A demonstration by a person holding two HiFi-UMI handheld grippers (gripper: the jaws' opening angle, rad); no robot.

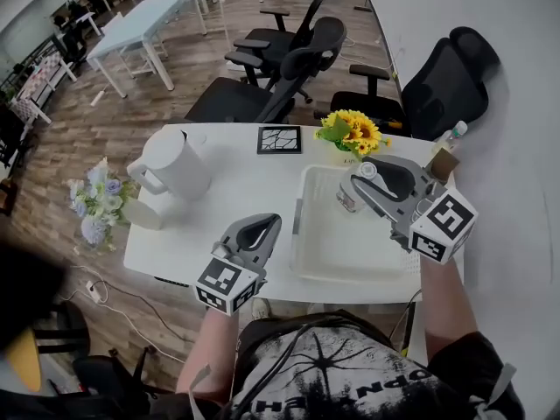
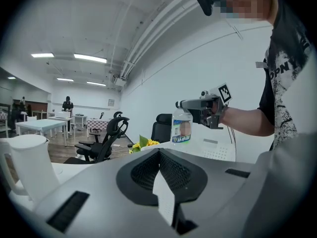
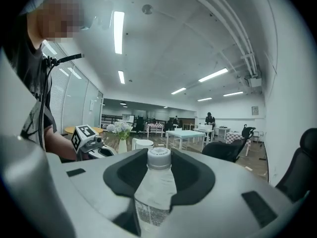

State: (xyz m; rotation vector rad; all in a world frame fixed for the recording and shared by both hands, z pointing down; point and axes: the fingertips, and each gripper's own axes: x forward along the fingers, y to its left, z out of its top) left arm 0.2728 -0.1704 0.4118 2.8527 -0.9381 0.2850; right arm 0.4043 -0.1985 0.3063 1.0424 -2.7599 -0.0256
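Observation:
My right gripper (image 1: 356, 187) is shut on a clear water bottle (image 1: 348, 198) with a white cap, held upright above a white plastic tray (image 1: 302, 226) on the white table (image 1: 236, 191). In the right gripper view the bottle (image 3: 156, 187) stands between the jaws of the right gripper (image 3: 158, 168), cap up. The left gripper view shows the same bottle (image 2: 182, 128) hanging over the tray (image 2: 218, 150). My left gripper (image 1: 265, 227) hovers at the table's near edge, left of the tray, shut with nothing in it (image 2: 161, 155).
A white kettle (image 1: 179, 164) stands at the table's left. A black-patterned coaster (image 1: 279, 139) and yellow sunflowers (image 1: 354, 132) sit at the far edge. Pale flowers (image 1: 101, 204) are at the left corner, a small bottle (image 1: 452, 134) at the right. Office chairs (image 1: 289, 68) stand behind.

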